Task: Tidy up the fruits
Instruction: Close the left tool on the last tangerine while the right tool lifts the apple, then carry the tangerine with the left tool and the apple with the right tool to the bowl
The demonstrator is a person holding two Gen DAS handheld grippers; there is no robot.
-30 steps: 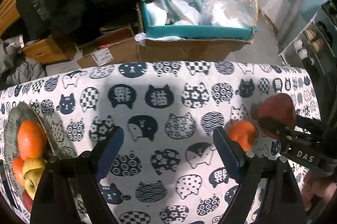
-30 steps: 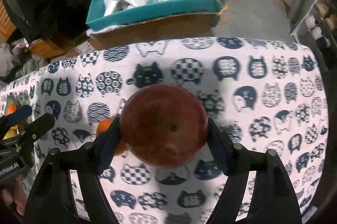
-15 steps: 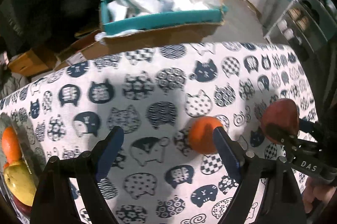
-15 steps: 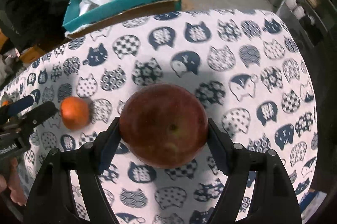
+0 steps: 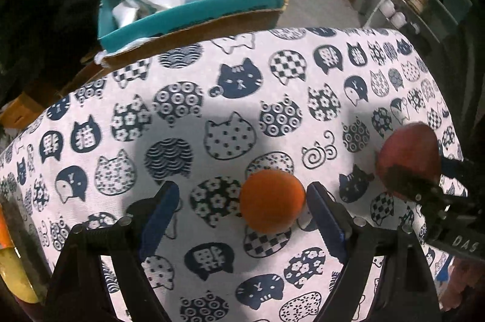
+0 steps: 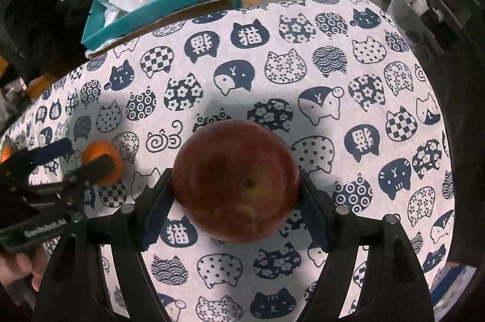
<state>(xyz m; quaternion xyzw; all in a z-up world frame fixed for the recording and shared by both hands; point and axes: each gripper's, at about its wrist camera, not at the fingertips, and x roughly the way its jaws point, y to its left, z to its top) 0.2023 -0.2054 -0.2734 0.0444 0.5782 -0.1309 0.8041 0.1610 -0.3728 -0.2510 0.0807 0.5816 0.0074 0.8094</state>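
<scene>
An orange (image 5: 272, 200) lies on the cat-print tablecloth (image 5: 182, 115) between the fingers of my left gripper (image 5: 242, 191), which is open. The orange sits close against the right-hand pad and well apart from the left one. My right gripper (image 6: 235, 179) is shut on a large red apple (image 6: 236, 182) held just above the cloth. In the left wrist view that apple (image 5: 409, 158) hangs at the far right in the right gripper (image 5: 415, 185). The right wrist view shows the left gripper (image 6: 75, 158) around the orange (image 6: 103, 155) at the left.
A dark plate (image 5: 21, 231) with a yellow fruit (image 5: 12, 270) shows at the left edge. Beyond the table's far edge stands a teal box (image 5: 194, 15) full of plastic bags. A shelf with cups (image 5: 403, 9) is at the right. A person's hand (image 6: 18, 267) holds the left gripper.
My left gripper has moved right and a little down, so the orange now lies between its fingers and the plate has slid to the frame's edge. The right gripper carried the apple rightward.
</scene>
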